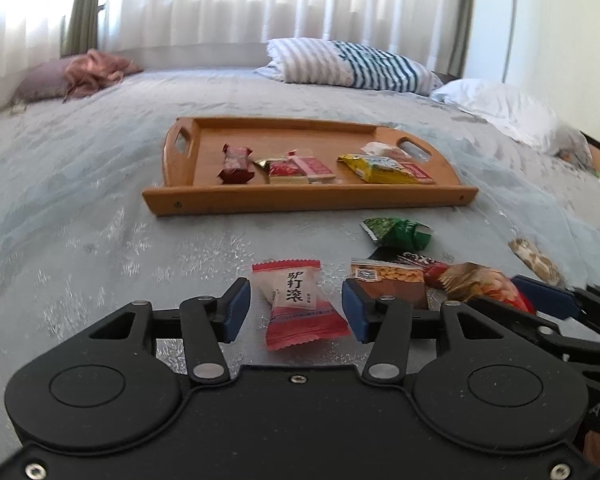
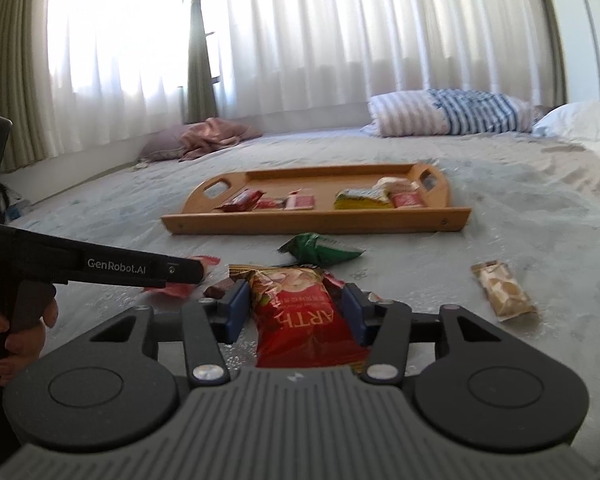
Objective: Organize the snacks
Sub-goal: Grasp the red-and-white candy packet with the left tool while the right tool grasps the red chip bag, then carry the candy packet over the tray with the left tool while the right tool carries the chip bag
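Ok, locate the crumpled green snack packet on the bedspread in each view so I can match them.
Left wrist view: the crumpled green snack packet lies right of centre, just in front of the tray's right end.
Right wrist view: the same packet lies near centre, just before the tray's front rail, beyond the red snack bag.
Shared landmark: the wooden tray with cut-out handles, directly behind it in both.

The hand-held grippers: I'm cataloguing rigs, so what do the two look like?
Both are black hand-held grippers with two fingers on pinned linkages, blue pads at the tips and round discs on the body. The left hand-held gripper has a smooth top and white "GenRobot.AI" lettering on its side; the right hand-held gripper has a ribbed grey top.
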The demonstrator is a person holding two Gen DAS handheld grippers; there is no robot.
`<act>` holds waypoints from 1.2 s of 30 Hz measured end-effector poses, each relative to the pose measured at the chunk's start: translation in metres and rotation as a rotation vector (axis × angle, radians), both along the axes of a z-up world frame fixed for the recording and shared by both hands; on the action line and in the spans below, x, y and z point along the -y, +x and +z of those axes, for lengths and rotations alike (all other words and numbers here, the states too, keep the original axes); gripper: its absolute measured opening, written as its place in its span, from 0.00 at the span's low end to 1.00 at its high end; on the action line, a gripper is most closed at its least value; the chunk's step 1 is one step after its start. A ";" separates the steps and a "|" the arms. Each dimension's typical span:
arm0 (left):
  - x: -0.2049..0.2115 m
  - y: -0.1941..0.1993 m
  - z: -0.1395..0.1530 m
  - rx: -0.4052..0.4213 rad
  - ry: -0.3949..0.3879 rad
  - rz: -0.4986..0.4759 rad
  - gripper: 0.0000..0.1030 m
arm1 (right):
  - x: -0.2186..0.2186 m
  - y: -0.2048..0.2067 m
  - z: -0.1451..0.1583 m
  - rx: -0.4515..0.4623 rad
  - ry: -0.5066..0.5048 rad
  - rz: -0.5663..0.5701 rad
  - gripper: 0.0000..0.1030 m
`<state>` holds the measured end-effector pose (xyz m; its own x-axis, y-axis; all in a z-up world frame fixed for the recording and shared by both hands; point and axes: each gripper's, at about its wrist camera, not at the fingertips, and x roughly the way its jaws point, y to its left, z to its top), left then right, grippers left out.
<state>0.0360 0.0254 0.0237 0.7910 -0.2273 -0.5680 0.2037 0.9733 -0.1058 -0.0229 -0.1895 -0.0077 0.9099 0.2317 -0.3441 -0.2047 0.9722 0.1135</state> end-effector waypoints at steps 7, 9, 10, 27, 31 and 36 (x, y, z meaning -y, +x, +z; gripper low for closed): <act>0.000 0.008 -0.007 -0.042 -0.045 0.027 0.32 | -0.003 -0.002 0.006 0.015 -0.001 -0.015 0.49; 0.003 0.004 -0.005 -0.017 -0.030 0.028 0.28 | -0.002 -0.003 0.008 0.019 0.005 -0.021 0.49; 0.005 0.003 -0.004 -0.008 -0.022 0.021 0.28 | -0.001 -0.003 0.009 0.023 0.014 -0.025 0.49; 0.001 0.004 0.018 0.040 -0.042 0.021 0.28 | 0.006 0.004 0.028 0.065 0.029 -0.079 0.44; -0.005 0.010 0.025 0.047 -0.054 0.037 0.28 | 0.009 0.012 0.032 0.074 0.033 -0.094 0.44; -0.008 0.019 0.032 0.063 -0.052 0.048 0.28 | 0.015 0.025 0.036 0.064 0.047 -0.113 0.43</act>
